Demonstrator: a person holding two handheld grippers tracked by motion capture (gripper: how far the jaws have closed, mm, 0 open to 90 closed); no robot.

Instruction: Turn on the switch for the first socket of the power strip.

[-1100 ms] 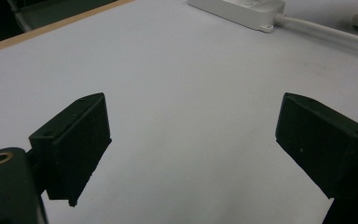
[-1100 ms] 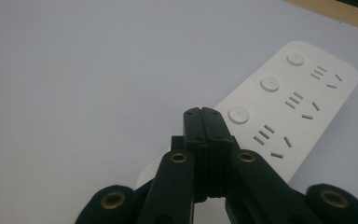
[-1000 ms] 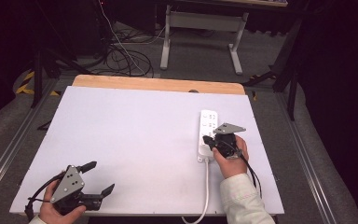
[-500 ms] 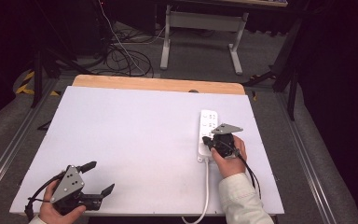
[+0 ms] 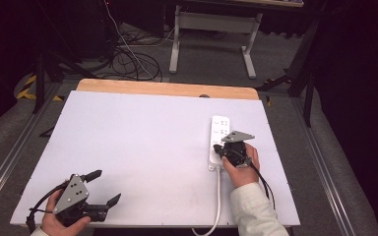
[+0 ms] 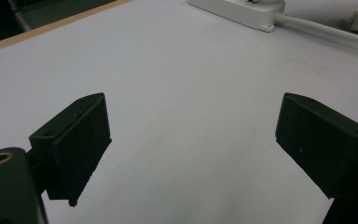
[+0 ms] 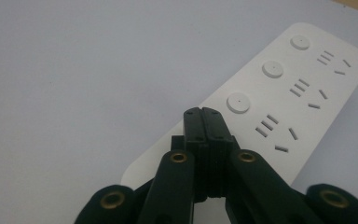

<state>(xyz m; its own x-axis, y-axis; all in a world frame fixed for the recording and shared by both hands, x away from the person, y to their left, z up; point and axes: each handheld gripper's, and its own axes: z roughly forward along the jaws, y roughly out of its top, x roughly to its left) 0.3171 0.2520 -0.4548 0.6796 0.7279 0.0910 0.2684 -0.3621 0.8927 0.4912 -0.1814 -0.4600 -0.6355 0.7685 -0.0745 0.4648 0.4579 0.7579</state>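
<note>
Right gripper (image 7: 204,114), jaws pressed together on nothing, hovered over the strip's (image 7: 279,98) near end just short of its nearest button (image 7: 238,102), likely to poke it, while the left gripper (image 5: 101,188) waited wide open, well apart.

Lab-like workroom: floor cables (image 5: 128,61), metal-framed bench (image 5: 211,24), dark curtains.

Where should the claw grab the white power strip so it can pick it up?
Probably across the two long side edges of the power strip, coming straight down from above. It lies flat on the table, long and narrow, so its width suits the claw better than its length. Aim near the middle; the cord leaves the near end. The right claw, shut, would need opening first.
</note>
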